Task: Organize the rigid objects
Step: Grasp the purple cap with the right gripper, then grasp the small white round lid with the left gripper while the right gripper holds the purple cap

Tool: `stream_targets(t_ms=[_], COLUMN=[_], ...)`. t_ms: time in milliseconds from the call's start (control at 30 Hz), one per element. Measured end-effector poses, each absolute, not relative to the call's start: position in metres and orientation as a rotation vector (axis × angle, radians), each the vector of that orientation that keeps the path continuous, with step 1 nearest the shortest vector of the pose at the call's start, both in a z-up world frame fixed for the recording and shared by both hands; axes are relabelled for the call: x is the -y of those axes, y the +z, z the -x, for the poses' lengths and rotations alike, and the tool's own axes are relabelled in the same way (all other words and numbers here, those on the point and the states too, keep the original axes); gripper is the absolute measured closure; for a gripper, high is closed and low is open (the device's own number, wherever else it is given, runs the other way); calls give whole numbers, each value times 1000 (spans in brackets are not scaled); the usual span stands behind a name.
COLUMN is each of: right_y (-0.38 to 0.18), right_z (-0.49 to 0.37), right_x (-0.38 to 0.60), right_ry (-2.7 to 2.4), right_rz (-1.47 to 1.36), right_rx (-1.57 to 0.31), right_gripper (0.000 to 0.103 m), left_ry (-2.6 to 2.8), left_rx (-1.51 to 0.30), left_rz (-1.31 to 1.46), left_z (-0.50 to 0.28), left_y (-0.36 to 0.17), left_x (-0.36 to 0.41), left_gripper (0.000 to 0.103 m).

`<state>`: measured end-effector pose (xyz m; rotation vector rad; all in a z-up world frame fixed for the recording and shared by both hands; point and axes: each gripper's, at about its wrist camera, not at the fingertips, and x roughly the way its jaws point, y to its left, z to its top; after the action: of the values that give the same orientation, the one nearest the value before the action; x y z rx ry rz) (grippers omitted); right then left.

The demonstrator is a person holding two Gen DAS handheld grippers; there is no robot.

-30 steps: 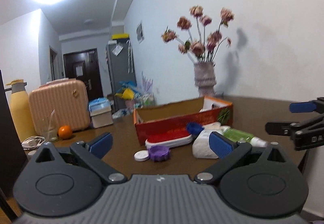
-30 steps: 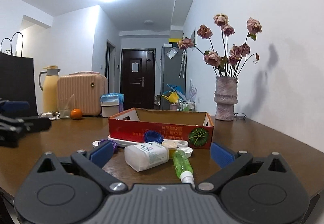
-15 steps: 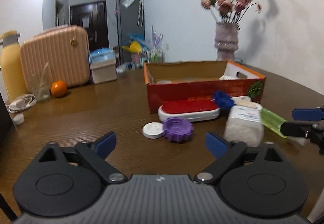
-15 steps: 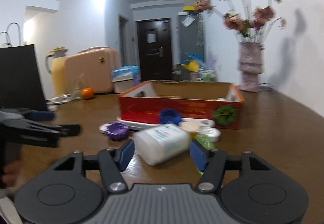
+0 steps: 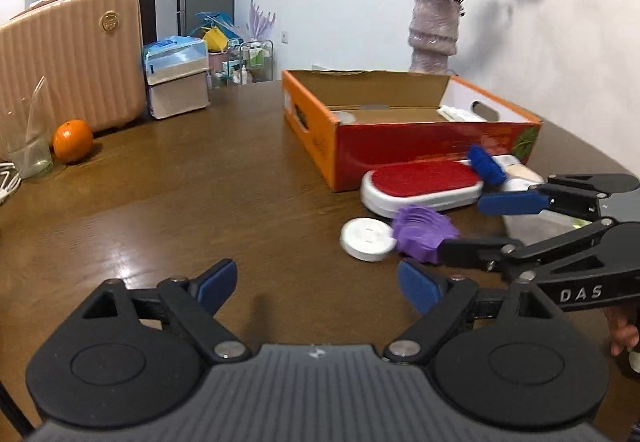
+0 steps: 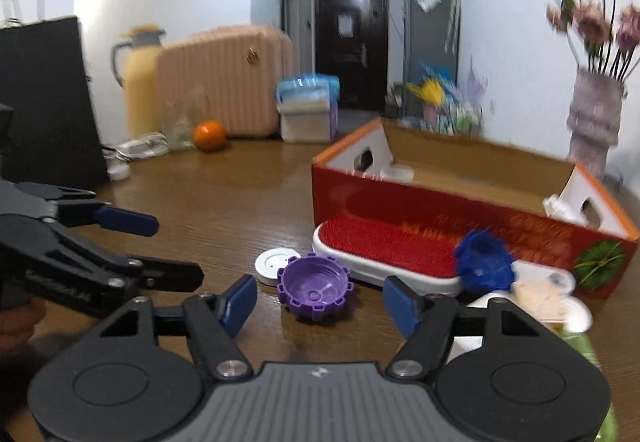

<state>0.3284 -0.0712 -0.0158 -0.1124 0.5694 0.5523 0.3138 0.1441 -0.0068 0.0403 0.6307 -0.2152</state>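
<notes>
A purple gear-edged cap lies on the wooden table, just ahead of my right gripper and between its opening jaws, untouched by the pads. A white round lid touches the cap's far left side. Behind them lie a red-topped white oval brush and a blue cap, in front of the open red cardboard box. My left gripper hovers over bare table with its jaws closing on nothing; the purple cap is to its right. The right gripper reaches in from that side.
A green bottle and a white container lie at the right. At the table's far side are an orange, a pink suitcase, a tissue box and a flower vase. A black bag stands on the left.
Both grippers have moved forward and tipped down towards the table. The right one swung left from the white bottle to the purple cap. Both pairs of jaws stand narrower than a second ago.
</notes>
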Motion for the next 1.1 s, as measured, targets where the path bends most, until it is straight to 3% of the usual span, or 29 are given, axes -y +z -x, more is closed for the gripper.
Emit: stream_targets(t_ms=[233, 300, 633, 800, 1000, 1100], right_y=[-35, -36, 3, 21, 21, 24], right_z=[-349, -351, -323, -310, -304, -296], right_x=[46, 47, 106, 153, 187, 195], right_ry=[516, 515, 487, 424, 383, 384], right_rz=[154, 145, 46, 10, -23, -24], right_rx=[-647, -647, -455, -398, -401, -393], right_gripper=[36, 49, 50, 50, 50, 50], left_ry=[-255, -256, -213, -178, -130, -102], left_rx=[-627, -635, -654, -701, -695, -601], left_rz=[16, 7, -59, -97, -94, -64], left_z=[-324, -325, -352, -362, -353, -328], left_y=[-11, -13, -18, -26, -22, -2], left_x=[-156, -153, -96, -73, -66, -63], left_gripper=[16, 17, 22, 63, 63, 63])
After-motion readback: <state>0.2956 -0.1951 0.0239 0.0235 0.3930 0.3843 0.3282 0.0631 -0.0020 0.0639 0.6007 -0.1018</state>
